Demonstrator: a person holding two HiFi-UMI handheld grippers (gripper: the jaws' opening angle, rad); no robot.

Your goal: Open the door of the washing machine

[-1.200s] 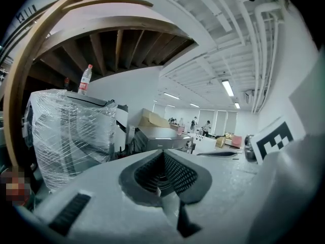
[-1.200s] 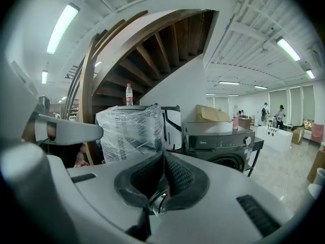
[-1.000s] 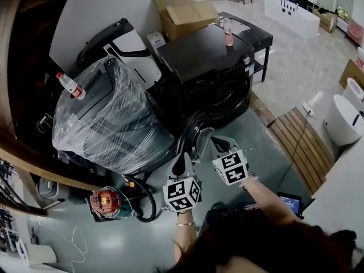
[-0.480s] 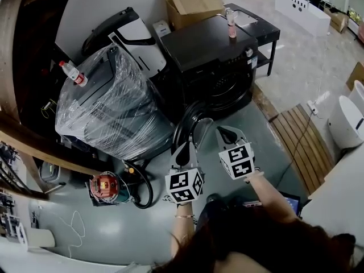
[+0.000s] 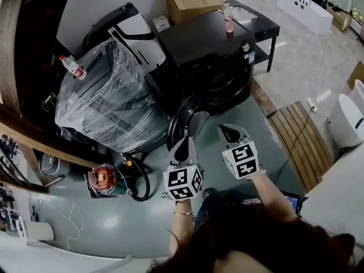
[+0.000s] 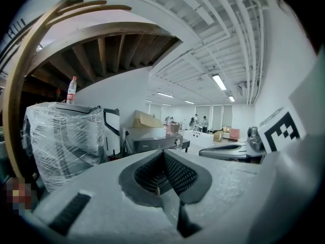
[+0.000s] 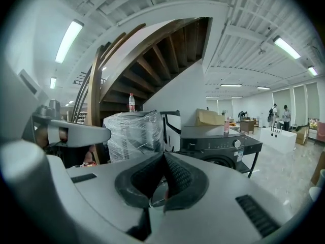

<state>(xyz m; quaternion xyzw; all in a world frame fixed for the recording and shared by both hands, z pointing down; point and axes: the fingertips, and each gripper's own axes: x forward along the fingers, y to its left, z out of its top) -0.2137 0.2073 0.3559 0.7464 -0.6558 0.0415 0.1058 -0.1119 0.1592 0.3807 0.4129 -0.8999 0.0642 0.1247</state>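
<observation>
The black washing machine (image 5: 207, 50) stands at the back, and its round door (image 5: 185, 120) hangs swung out to the left of the dark drum opening (image 5: 224, 90). My left gripper (image 5: 182, 147) is shut and empty, just in front of the door's lower edge; whether it touches the door I cannot tell. A little to its right, my right gripper (image 5: 229, 133) is also shut with nothing in it and hangs over the floor. The left gripper view has pads (image 6: 172, 169) pressed together and the machine (image 6: 152, 141) beyond. In the right gripper view the gripper (image 7: 163, 161) points at the machine (image 7: 218, 147).
A plastic-wrapped appliance (image 5: 108, 104) with a bottle (image 5: 71, 66) on top stands left of the machine. A red device (image 5: 103, 179) and black hose (image 5: 139, 181) lie on the floor. A pink bottle (image 5: 228, 19) stands on the machine. A wooden platform (image 5: 298, 141) lies to the right.
Both grippers have drawn back together from the machine, still shut. The door stands open in every frame.
</observation>
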